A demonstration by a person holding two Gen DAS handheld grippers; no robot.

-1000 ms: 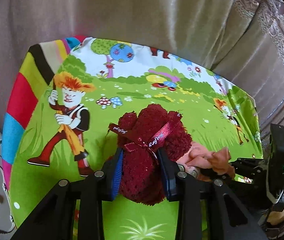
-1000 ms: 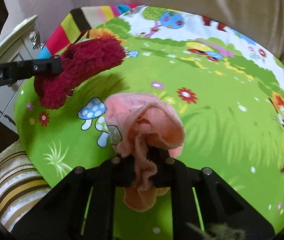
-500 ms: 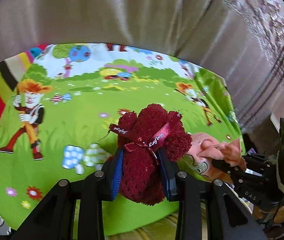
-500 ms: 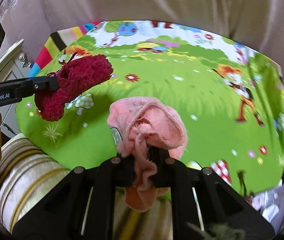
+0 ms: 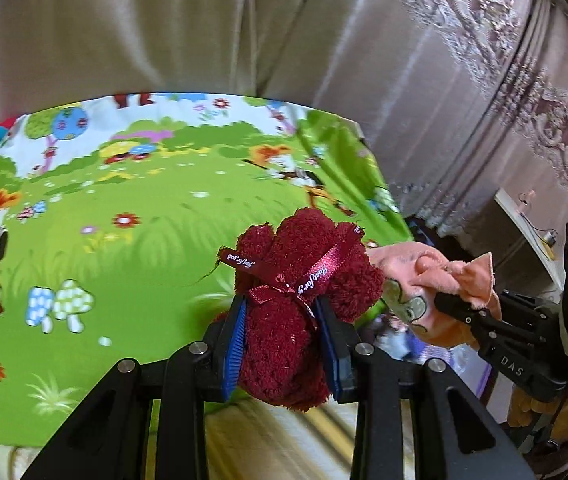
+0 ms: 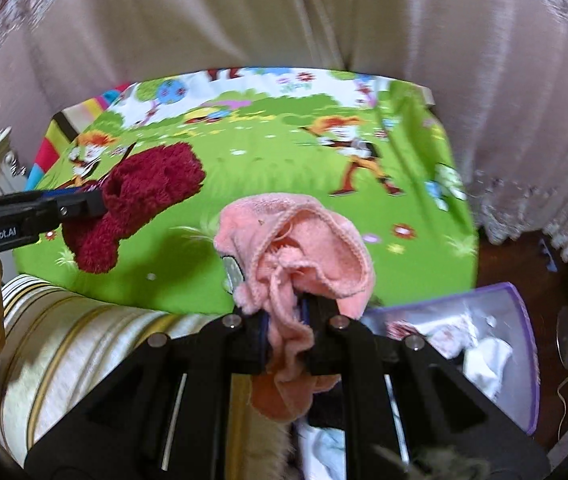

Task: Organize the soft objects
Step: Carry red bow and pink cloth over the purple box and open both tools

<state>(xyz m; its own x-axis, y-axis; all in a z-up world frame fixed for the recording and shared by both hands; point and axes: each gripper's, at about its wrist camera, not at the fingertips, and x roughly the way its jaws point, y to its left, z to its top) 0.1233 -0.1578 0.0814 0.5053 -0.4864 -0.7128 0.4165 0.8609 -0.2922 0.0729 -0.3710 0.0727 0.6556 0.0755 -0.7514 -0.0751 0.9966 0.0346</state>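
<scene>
Fuzzy dark-red sock bundle w/ ribbon is clamped in left gripper; floppy pink knit sock is pinched by right gripper, both above cartoon-print green mat. Risk: pink sock's loose tail could be snagged on rim of purple plastic bin and dropped outside.

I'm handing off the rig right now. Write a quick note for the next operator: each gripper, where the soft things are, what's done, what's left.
Left gripper: shut on the dark red fuzzy bundle, held above the cartoon mat.
Right gripper: shut on the pink knit piece, near the mat's edge.
Purple bin sits lower right of the mat and already holds some white fabric.
Done: both items picked up.
Left: neither is put away; the bin looks the likely place.
</scene>
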